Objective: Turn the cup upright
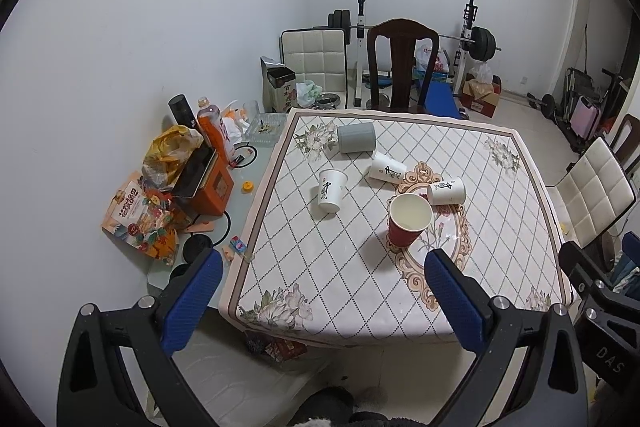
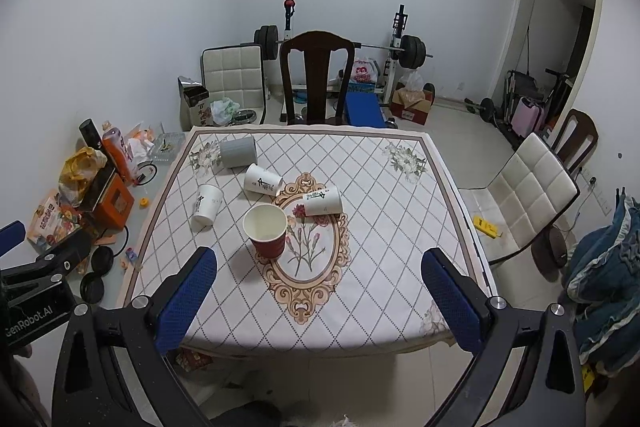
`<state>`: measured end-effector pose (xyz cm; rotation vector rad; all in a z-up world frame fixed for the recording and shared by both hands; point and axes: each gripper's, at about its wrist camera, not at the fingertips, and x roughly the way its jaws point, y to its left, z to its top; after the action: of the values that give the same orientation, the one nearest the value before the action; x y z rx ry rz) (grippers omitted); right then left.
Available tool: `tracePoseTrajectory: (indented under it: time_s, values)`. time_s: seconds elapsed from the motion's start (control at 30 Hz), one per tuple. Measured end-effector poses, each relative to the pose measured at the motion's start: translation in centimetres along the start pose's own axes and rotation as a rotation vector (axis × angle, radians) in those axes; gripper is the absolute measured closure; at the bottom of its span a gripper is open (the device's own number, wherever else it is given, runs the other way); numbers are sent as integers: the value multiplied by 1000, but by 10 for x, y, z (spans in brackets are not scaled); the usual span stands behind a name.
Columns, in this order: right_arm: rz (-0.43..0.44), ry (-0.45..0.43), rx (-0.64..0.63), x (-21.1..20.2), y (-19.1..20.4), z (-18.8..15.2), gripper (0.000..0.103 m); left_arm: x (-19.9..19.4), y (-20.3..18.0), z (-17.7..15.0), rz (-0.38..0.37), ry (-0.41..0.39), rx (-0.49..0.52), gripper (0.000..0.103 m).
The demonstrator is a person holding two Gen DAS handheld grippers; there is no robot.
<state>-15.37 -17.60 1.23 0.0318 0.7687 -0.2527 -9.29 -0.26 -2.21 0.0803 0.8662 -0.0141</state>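
Observation:
A red cup (image 1: 408, 219) (image 2: 267, 230) stands upright near the middle of the table (image 1: 320, 291) (image 2: 380, 275). Three white paper cups lie on their sides: one at the left (image 1: 331, 190) (image 2: 207, 204), one in the middle (image 1: 386, 168) (image 2: 262, 180), one at the right (image 1: 446, 191) (image 2: 323, 201). A grey cup (image 1: 356, 137) (image 2: 238, 147) lies on its side at the far left. My left gripper (image 1: 324, 303) is open and empty above the near edge. My right gripper (image 2: 320, 299) is open and empty there too.
A dark wooden chair (image 1: 400, 67) (image 2: 316, 79) stands at the table's far side. A white padded chair (image 2: 524, 195) stands on the right. Snack bags, bottles and an orange box (image 1: 208, 187) clutter a side surface on the left. A weight bench stands by the back wall.

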Motion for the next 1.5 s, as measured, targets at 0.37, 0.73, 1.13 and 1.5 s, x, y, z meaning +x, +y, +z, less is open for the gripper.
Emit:
tracePoseTrajectory:
  time_s: [0.37, 0.73, 1.13, 1.5]
  values:
    - [10, 20, -8, 0, 8, -6, 0, 0, 6, -7, 1, 10, 2, 0]
    - [14, 18, -13, -5, 13, -10, 0, -1, 12, -14, 2, 13, -5, 0]
    - [20, 26, -13, -9, 18, -14, 0, -7, 17, -24, 17, 15, -15, 0]
    - [17, 33, -13, -12, 21, -21, 0, -10, 16, -26, 12, 20, -10, 0]
